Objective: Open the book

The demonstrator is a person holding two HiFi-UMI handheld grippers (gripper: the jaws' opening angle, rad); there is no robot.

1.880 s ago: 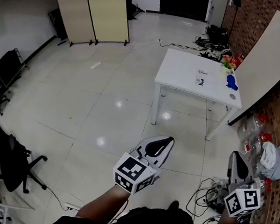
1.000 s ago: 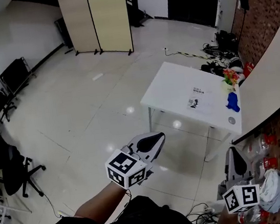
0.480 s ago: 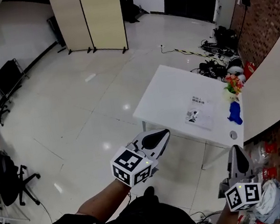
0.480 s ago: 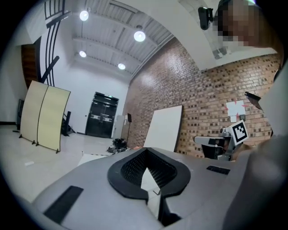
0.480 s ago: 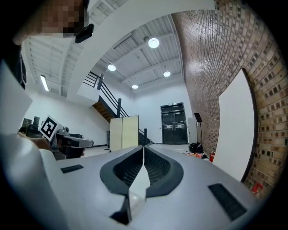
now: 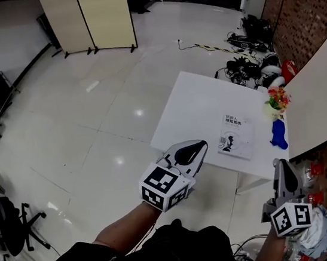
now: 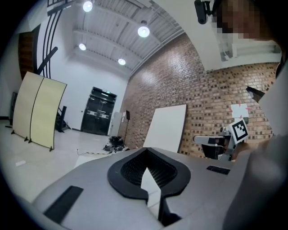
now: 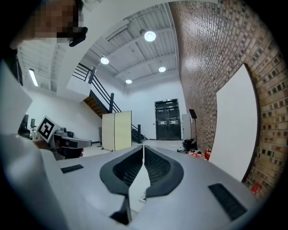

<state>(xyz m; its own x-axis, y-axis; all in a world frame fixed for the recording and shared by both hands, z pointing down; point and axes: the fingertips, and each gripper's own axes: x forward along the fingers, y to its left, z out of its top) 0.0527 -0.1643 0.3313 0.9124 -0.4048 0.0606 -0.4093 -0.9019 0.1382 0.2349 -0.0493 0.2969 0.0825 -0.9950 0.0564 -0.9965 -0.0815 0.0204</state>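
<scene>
Both the left gripper (image 6: 199, 146) and the right gripper (image 6: 281, 164) were clenched empty, while the closed book (image 6: 235, 135) lay on the white table (image 6: 187, 108), at three o'clock from the left gripper's tip.

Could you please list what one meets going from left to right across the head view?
Black office chairs → folding screen → left hand-held gripper → book → right hand-held gripper. The flowers and the blue item share the right hand-held gripper's column, so they are left out.
</scene>
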